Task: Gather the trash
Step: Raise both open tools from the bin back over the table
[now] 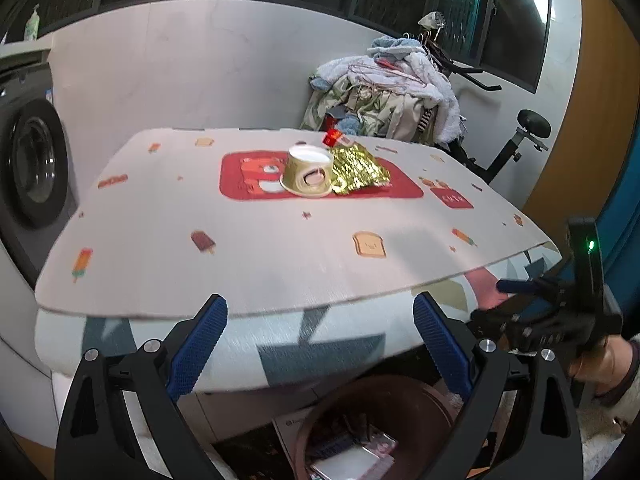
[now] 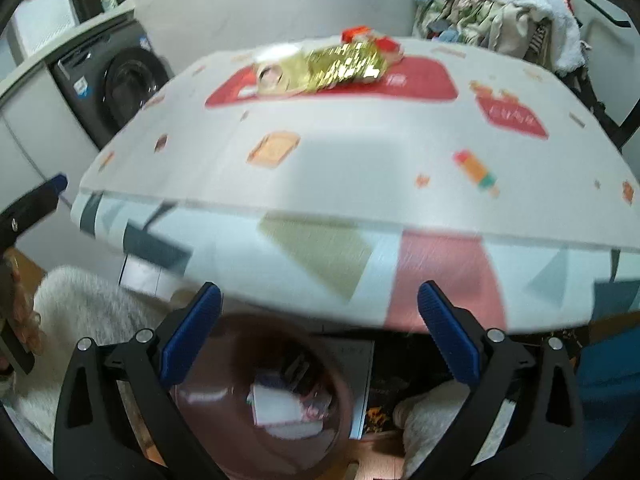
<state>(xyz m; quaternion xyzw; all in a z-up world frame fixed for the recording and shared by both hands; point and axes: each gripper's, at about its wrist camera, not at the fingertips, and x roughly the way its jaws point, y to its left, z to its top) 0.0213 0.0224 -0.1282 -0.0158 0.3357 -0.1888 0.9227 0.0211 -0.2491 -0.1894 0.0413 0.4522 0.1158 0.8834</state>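
Brown bin (image 2: 260,396) below table edge (image 2: 360,220)

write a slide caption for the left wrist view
Open left gripper hangs over a brown round bin, facing a paper cup and gold foil wrapper on the patterned table.

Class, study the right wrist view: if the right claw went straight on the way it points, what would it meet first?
Probably the brown bin below the table edge; the open right claw points down at it, though depth is unclear.

Black tool (image 1: 320,340) frames, ribbed blue pads (image 1: 198,346), silver screws.
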